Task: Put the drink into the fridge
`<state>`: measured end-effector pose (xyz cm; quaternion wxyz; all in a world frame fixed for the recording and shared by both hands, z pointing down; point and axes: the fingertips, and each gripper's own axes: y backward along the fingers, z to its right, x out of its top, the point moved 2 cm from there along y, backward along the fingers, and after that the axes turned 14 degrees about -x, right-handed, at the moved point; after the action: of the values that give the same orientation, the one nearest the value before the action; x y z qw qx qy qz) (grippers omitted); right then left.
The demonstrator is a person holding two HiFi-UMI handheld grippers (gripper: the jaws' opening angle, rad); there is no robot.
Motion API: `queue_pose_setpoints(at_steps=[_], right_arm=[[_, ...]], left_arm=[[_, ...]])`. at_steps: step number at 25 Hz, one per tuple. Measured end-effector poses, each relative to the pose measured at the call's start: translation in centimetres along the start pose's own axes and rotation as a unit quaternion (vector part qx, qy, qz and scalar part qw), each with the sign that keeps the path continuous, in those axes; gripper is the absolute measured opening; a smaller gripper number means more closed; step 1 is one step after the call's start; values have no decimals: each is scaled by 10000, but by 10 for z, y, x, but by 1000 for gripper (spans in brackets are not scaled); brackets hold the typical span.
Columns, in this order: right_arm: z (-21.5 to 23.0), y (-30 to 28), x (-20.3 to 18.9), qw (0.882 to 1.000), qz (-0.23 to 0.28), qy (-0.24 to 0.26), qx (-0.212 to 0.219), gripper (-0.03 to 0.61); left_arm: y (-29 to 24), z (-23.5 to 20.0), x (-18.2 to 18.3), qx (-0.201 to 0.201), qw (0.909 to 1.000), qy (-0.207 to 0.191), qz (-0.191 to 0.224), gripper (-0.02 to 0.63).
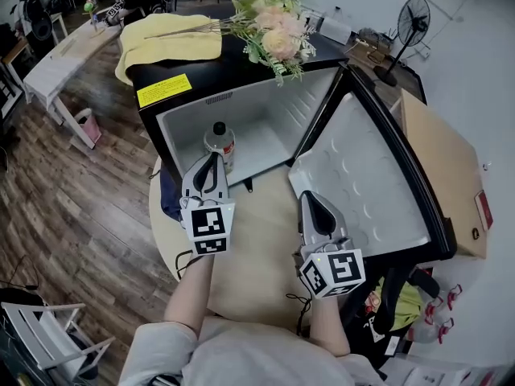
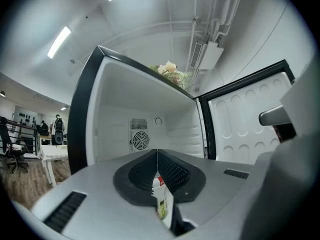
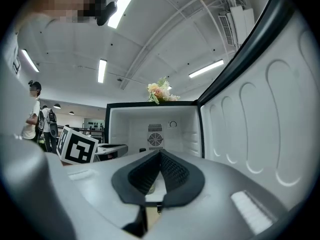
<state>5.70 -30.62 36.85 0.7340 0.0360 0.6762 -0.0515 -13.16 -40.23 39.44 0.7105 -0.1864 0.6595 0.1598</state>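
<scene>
Bright, even indoor light comes from long white ceiling strip lights [image 2: 60, 40], at 10 and 12 o'clock in the left gripper view and glaring at 11 o'clock in the right gripper view. The white plastic lining of the black mini fridge [image 1: 265, 127] is well lit with only soft shadow. Both gripper views bulge and fall to black at the corners. The grey shell of the left gripper [image 2: 157, 151] is blurred at 6 o'clock. The head view is sharp, and its brown wooden floor [image 1: 72, 207] is dimmer at 9 o'clock.

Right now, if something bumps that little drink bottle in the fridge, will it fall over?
Probably yes: the small dark-capped drink bottle stands upright, taller than wide, near the front edge inside the black fridge. Being round, it would likely roll once down.
</scene>
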Motion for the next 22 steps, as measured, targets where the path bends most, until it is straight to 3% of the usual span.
queue_pose_setpoints(at_steps=[22], right_arm=[[-18,56,16,9964,233,-74,811,9]], left_arm=[[115,59,42,173,9994,-100,284,11]])
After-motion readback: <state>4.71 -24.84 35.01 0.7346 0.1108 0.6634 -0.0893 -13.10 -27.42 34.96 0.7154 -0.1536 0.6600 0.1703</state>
